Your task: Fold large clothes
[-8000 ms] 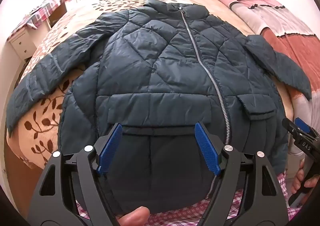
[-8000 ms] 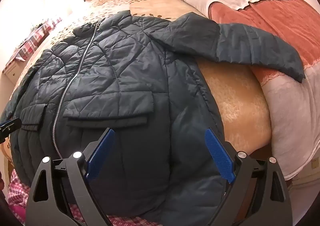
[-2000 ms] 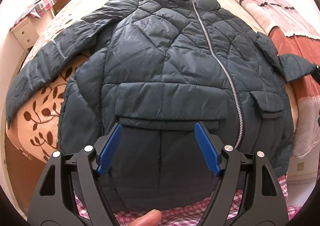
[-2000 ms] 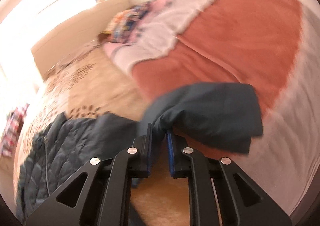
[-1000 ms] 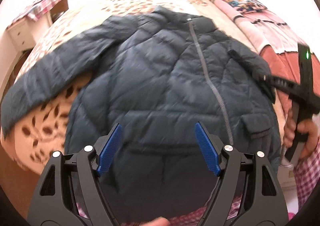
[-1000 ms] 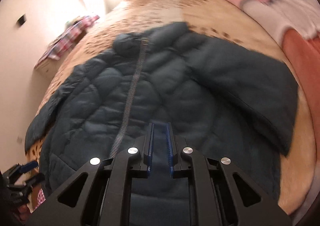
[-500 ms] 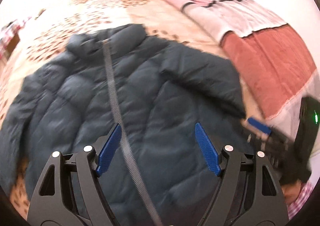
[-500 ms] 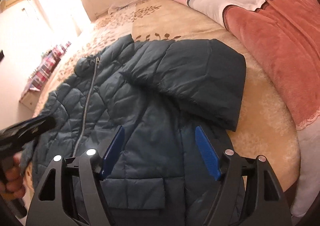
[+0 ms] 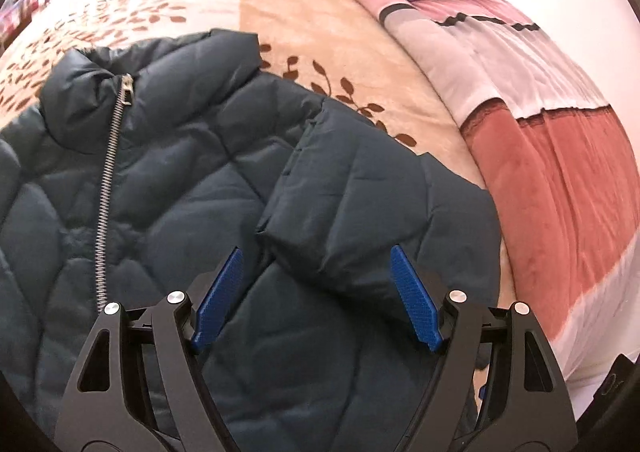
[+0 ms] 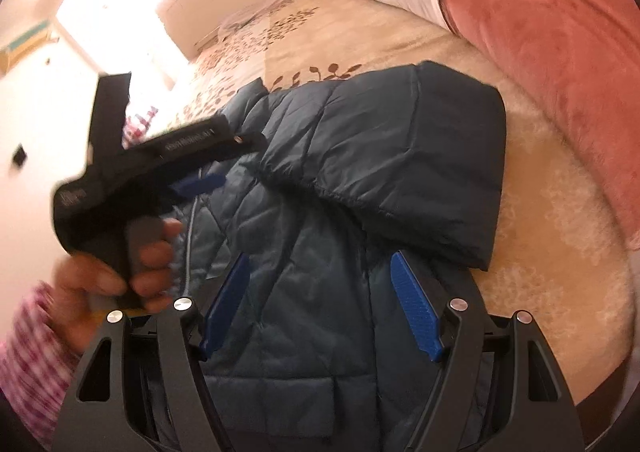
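Two grippers, both with jaws spread wide and holding nothing. My left gripper [image 9: 316, 298] and right gripper [image 10: 320, 302] hover over the dark teal quilted puffer jacket [image 9: 168, 188] on the beige leaf-patterned bedspread [image 9: 320, 24], its sleeve [image 10: 404, 156] folded across the chest at one o'clock.

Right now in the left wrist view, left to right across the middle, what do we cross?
Zipper → quilted jacket front → folded-in sleeve → beige leaf-print bedspread → rust-red blanket.
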